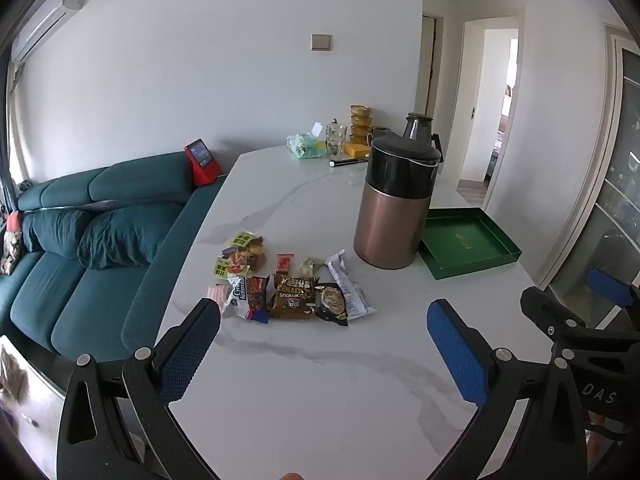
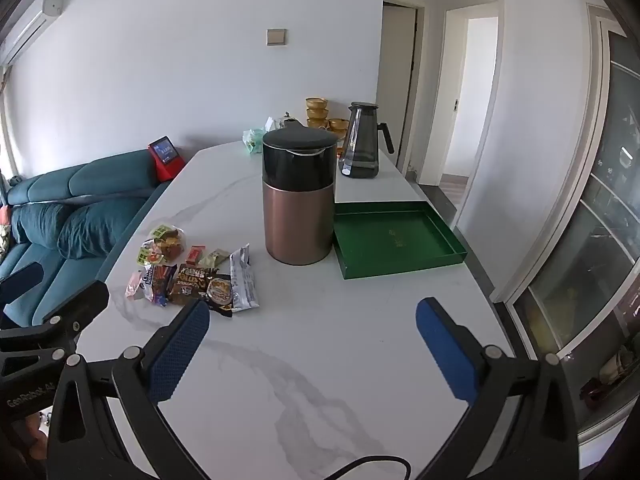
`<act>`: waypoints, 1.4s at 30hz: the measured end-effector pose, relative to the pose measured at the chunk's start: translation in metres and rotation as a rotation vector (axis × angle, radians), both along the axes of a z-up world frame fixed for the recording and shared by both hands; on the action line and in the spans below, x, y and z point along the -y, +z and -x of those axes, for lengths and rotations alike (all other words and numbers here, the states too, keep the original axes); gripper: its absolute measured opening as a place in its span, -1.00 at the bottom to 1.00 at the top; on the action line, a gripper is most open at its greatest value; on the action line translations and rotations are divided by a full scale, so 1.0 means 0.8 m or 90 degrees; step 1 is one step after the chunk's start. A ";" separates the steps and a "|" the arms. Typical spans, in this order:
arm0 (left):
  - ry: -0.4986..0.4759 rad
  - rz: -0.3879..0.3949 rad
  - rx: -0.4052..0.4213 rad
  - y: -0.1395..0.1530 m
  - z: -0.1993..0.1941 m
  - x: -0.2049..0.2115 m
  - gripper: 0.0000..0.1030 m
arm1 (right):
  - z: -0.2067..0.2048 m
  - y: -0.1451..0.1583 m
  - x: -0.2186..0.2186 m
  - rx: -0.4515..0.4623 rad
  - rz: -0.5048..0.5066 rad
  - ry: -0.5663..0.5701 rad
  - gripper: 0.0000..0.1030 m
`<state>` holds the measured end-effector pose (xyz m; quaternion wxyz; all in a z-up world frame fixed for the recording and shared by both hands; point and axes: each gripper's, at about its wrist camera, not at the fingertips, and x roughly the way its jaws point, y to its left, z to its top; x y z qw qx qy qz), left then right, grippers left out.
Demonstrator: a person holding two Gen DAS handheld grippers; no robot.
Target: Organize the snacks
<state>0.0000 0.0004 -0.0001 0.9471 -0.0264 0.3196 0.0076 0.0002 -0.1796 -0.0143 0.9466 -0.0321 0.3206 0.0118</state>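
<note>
Both your hand-held grippers, left hand-held gripper (image 1: 323, 312) and right hand-held gripper (image 2: 313, 314), gape wide, empty, poised over the white marble bench (image 1: 320, 380); crinkly foil snack packets (image 1: 288, 280) lie clustered, ready for the shallow green cardboard tray (image 2: 396, 240).

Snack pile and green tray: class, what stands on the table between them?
A copper canister with a black lid stands between the snack pile and the green tray, close beside the tray; the right wrist view shows it best.

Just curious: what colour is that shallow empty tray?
Dark green tray, clearest in the right wrist view.
</note>
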 end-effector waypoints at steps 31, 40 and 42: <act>-0.004 -0.004 -0.004 -0.003 -0.001 -0.002 0.98 | 0.004 0.003 0.000 -0.003 0.011 -0.003 1.00; -0.005 -0.002 -0.004 -0.001 0.002 -0.003 0.98 | 0.005 0.005 0.001 -0.002 0.012 -0.003 1.00; -0.005 -0.003 -0.004 -0.001 0.002 -0.003 0.98 | 0.005 0.006 0.001 -0.003 0.013 -0.003 1.00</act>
